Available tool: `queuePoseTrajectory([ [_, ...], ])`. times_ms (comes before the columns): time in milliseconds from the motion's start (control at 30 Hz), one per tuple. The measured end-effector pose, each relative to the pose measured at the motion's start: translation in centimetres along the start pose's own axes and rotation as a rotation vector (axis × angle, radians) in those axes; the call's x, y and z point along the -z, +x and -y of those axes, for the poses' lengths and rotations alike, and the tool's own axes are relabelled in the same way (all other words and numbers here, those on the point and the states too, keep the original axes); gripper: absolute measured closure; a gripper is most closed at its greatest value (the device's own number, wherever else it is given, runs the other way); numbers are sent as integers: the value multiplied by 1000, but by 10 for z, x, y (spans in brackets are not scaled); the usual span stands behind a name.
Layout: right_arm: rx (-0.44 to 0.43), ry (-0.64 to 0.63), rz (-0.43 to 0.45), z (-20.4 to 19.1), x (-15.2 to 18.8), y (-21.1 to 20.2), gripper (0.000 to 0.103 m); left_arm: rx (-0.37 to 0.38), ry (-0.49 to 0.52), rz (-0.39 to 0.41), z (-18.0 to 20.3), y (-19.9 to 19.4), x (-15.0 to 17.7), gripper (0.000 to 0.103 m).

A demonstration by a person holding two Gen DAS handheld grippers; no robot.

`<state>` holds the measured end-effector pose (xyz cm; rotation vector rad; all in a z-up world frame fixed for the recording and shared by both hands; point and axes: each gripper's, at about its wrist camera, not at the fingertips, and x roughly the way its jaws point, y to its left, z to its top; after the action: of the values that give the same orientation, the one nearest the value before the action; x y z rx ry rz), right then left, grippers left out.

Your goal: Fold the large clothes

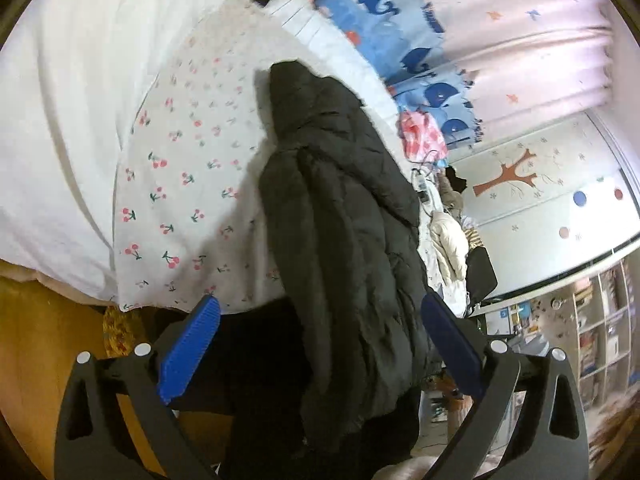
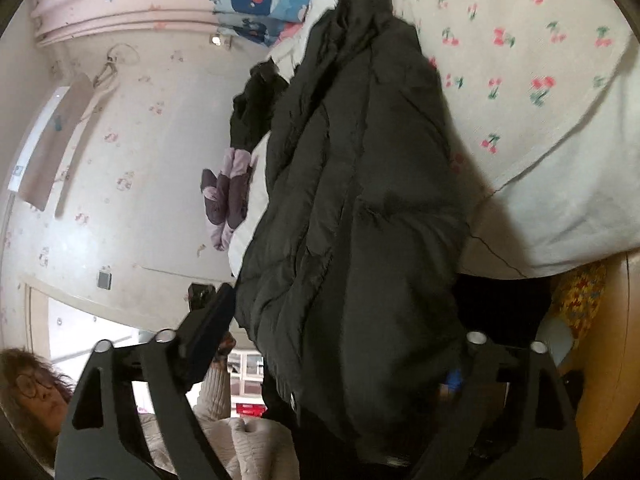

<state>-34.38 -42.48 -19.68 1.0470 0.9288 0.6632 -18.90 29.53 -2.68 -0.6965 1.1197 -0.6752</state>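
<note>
The black puffer jacket (image 1: 340, 220) lies bunched on the cherry-print bedsheet (image 1: 180, 168), its near end hanging over the bed edge. The left gripper (image 1: 316, 344) has its blue pads (image 1: 188, 352) spread wide, jacket fabric filling the gap between them without either pad pressing it. The right gripper (image 2: 340, 344) is also spread, the jacket (image 2: 352, 200) draped between its fingers and hiding the right one

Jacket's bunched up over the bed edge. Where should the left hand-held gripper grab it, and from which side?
Probably the hem of the black jacket, the end hanging over the bed edge nearest the left hand-held gripper. Come from the foot side, straight ahead: its fingers are open, the fabric already lies between them, and that bunched end looks thick enough to pinch.
</note>
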Motion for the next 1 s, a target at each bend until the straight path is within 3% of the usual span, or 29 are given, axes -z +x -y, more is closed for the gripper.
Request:
queuePoseTrajectory([
  [133,-9,20,-29,17,-7,19,12,6,-22,-108,-9,47,4,7],
  [267,-14,27,-45,24,-10,32,11,53,42,-217,3,87,22,7],
  [333,-53,20,-23,22,-11,32,11,69,97,-211,18,90,25,13],
  [400,-75,-1,-9,19,-11,32,13,86,121,-218,33,92,25,30],
  [433,-72,-20,-8,15,-11,36,20,78,128,-210,37,94,23,34],
  [467,-66,-33,-5,12,-11,39,24,68,139,-205,42,94,22,45],
  [600,-52,-83,59,-7,-11,45,59,43,120,-178,45,86,16,75],
  [633,-72,-102,86,-15,-11,42,70,40,124,-165,49,81,17,77],
  [667,-95,-122,107,-24,-10,39,74,43,131,-152,54,75,18,81],
  [700,-112,-140,119,-31,-9,36,79,56,135,-143,56,72,20,82],
  [767,-149,-198,133,-53,-6,28,80,83,165,-120,63,55,23,84],
  [867,-135,-236,67,-66,-1,26,77,80,199,-132,67,49,25,84],
  [900,-97,-221,44,-58,0,27,71,67,202,-152,61,51,25,83],
  [933,-71,-191,20,-47,1,29,56,45,195,-168,53,55,26,81],
  [967,-53,-159,2,-36,2,31,48,23,182,-187,44,59,27,66],
  [1000,-24,-117,-6,-21,5,31,39,2,154,-210,30,65,29,44],
])
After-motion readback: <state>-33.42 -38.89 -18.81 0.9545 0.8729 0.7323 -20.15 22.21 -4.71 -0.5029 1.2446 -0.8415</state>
